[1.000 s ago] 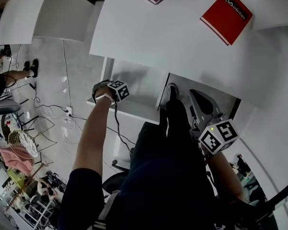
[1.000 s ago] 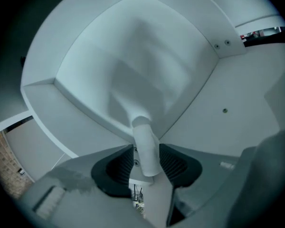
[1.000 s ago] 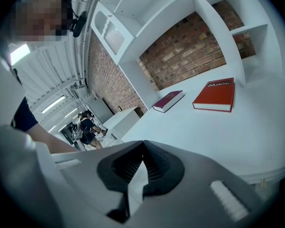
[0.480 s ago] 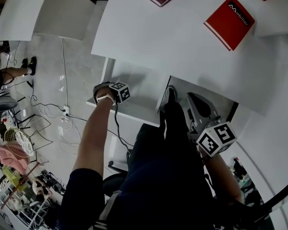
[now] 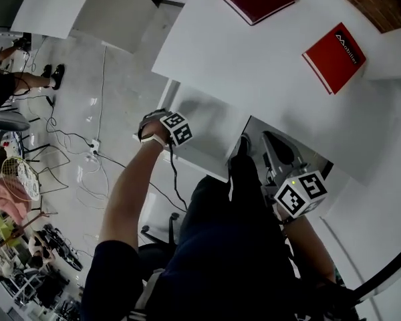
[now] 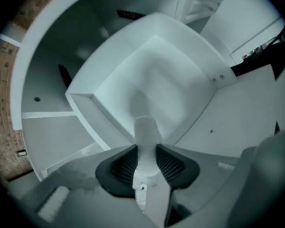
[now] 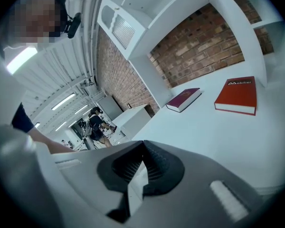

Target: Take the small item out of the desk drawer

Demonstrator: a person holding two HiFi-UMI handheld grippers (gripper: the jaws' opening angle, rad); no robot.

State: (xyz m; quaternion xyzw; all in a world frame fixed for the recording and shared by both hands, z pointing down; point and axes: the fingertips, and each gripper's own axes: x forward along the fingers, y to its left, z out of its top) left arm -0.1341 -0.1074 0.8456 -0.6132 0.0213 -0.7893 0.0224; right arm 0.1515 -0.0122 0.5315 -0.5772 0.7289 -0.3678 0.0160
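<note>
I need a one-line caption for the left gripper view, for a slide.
Left gripper shut on the white handle of the white drawer.

Drawer, look: we see a white, box-shaped drawer (image 5: 200, 139) with plain straight walls and a pale floor (image 6: 156, 75).
Drawer, state: it is pulled out, and in the left gripper view we look down into its open top.
Drawer, place: it sits just under the front edge of the white desk (image 5: 254, 65), on our left in the head view.
Drawer, inside: soft and blurred, with a faint shadow near the near wall.
Held part: the pale piece (image 6: 145, 127), whitish and round-topped, stands at the drawer's near rim. It is clamped between the ribbed pads of the left gripper (image 6: 146, 148). We cannot tell whether it is a handle or the small item.
</note>
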